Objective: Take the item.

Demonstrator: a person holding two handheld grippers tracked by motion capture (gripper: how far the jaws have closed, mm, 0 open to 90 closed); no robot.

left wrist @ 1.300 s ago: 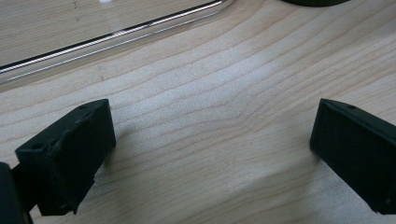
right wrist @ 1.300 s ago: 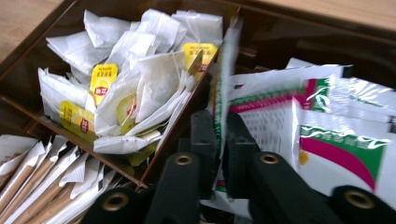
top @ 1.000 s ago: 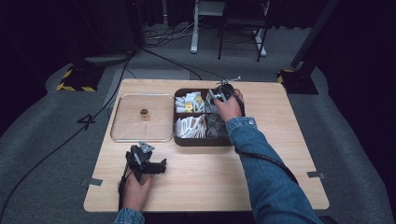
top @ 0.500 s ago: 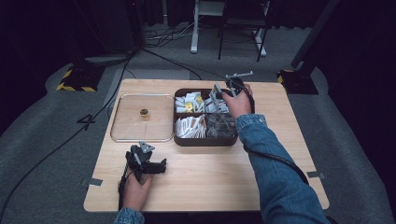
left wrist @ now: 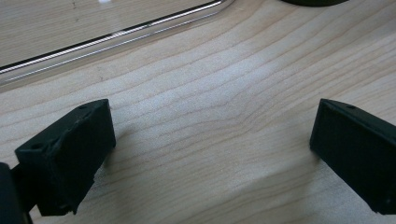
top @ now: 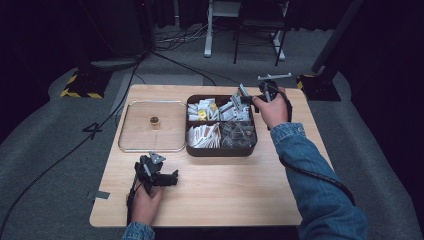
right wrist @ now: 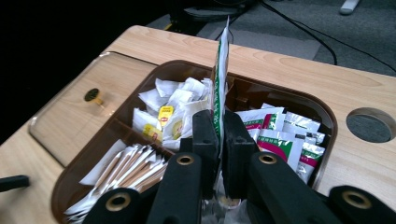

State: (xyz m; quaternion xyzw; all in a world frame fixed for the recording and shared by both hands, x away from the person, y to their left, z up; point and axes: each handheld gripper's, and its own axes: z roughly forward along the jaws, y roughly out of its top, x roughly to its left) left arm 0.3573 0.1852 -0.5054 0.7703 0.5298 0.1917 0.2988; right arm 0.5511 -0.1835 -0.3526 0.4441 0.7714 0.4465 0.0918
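1. The wooden table (top: 225,195) carries everything; a round cable hole (right wrist: 371,125) is cut in it beside the box.
2. A clear lid (top: 150,132) with a small brass knob (top: 154,120) lies flat to the left of the box, just beside it.
3. The brown compartment box (top: 220,150) has four sections: white tea-bag packets with yellow tags (right wrist: 163,114), brown-and-white paper sticks (right wrist: 126,170), green-and-white sachets (right wrist: 275,140), and clear wrappers (top: 237,132). Their printing is too small to read.
4. The right gripper (right wrist: 219,140) is above the far right section of the box, jaws pressed together, pinching a green-and-white sachet (right wrist: 221,70) that stands edge-on and upright above the box. Green lettering runs along it, but cannot be read.
5. The left gripper (left wrist: 210,140) rests low over bare wood near the table's front edge, jaws spread wide with nothing between them, just in front of the lid's edge.
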